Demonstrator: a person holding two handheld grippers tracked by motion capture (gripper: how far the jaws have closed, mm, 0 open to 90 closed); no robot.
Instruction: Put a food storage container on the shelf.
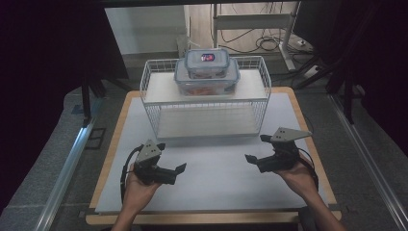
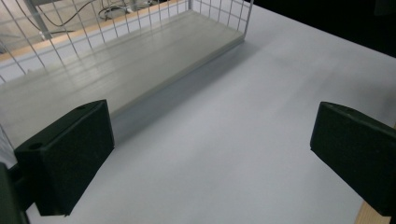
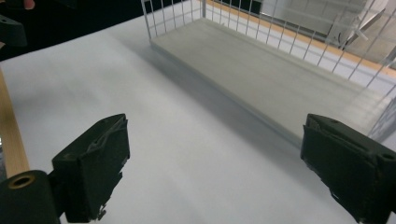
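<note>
With both the left claw and right claw released and empty, we reach ahead and upward together toward the stacked lidded containers on the wire rack, approaching level.

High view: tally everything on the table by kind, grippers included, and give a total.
Clear lidded containers: 2, a small one stacked on a large one
White wire shelf rack: 1
Hand-held grippers: 2, left gripper and right gripper, both open and empty
Total: 5

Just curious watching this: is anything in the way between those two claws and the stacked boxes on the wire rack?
Nothing visible. Bare table lies between both open grippers, left and right, and the rack; the boxes sit uncovered on its top shelf.
</note>
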